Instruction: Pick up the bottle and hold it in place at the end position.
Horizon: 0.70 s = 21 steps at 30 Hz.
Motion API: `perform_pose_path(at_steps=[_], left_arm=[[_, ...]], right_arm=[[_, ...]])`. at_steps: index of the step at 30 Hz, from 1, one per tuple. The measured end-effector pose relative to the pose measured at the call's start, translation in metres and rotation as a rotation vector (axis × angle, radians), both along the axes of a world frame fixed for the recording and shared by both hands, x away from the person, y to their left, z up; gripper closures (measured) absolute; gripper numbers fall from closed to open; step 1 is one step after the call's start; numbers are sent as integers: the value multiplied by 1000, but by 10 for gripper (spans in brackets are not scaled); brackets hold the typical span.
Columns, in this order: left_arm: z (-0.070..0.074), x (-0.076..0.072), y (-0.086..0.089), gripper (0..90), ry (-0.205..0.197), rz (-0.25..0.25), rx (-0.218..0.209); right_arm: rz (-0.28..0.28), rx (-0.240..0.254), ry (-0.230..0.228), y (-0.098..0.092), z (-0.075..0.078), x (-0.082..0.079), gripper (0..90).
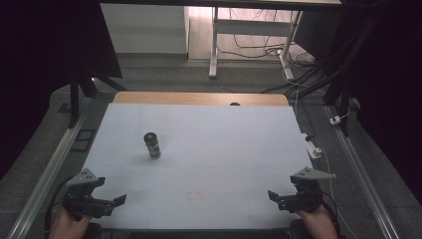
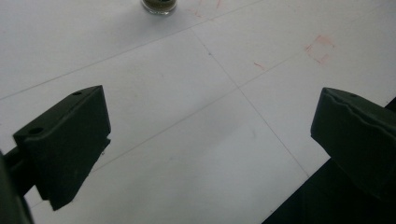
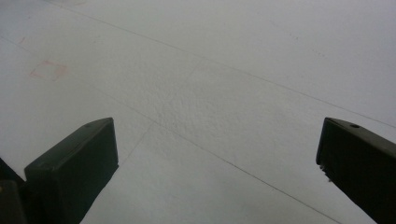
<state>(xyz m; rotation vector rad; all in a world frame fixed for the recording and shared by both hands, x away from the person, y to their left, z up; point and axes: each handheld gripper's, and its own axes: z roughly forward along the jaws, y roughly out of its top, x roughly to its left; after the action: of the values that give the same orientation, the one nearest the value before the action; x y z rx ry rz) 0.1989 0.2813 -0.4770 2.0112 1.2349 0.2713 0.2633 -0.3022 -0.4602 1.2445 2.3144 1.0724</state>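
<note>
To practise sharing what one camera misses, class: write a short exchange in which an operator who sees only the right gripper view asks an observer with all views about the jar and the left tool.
Operator: My right tool is open over the white table. Is there anything to pick up?
Observer: Yes, a small dark jar stands upright on the table, left of centre.
Operator: Which tool is nearer to it?
Observer: The left tool, at the near left edge; the jar's base shows ahead of its open jaws in the left gripper view.
</note>
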Motion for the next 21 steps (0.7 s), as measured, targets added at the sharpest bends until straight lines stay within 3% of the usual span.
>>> perform_pose_path(at_steps=[21], left_arm=[[-1, 17, -9, 0, -23, -109, -35]], right_arm=[[10, -11, -2, 1, 0, -1, 0]])
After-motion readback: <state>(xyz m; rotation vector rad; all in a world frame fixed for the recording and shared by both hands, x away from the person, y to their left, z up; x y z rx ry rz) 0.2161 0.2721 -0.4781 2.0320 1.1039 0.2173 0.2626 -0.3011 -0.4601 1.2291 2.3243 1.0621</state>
